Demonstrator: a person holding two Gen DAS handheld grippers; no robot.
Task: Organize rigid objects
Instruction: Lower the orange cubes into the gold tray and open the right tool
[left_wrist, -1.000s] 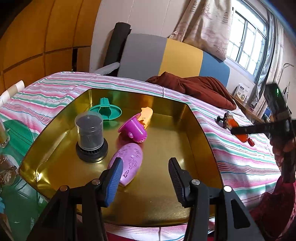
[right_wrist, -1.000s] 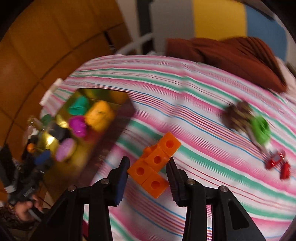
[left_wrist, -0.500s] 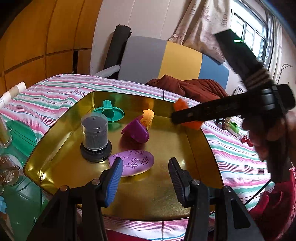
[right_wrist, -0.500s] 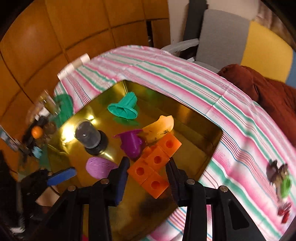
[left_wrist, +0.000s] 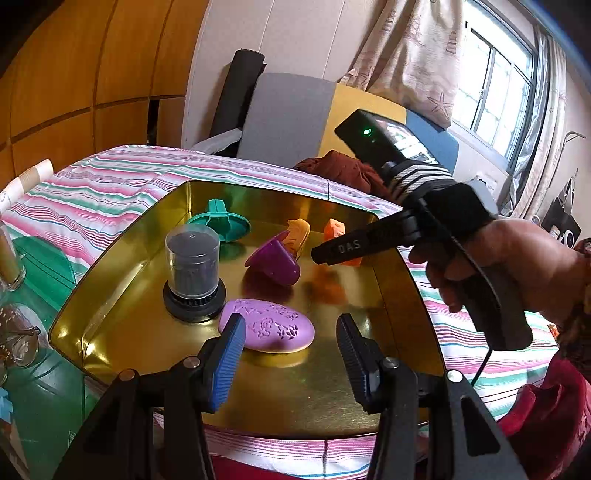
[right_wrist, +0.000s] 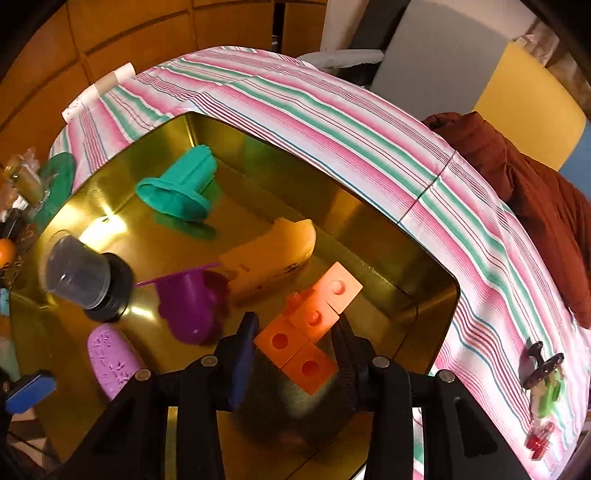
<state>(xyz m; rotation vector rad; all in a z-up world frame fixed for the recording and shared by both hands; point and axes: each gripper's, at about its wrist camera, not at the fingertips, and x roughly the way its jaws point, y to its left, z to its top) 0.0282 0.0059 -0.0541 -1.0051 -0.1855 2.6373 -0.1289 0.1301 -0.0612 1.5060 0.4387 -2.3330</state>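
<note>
Right gripper clamps orange block cluster above gold tray; left gripper wide, empty, near purple oval.

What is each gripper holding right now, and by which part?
The right gripper holds the orange block cluster by its lower cubes, jaws on opposite side faces, above the gold tray. The left gripper holds nothing.

Glossy gold metal tray, matt orange plastic blocks
</note>
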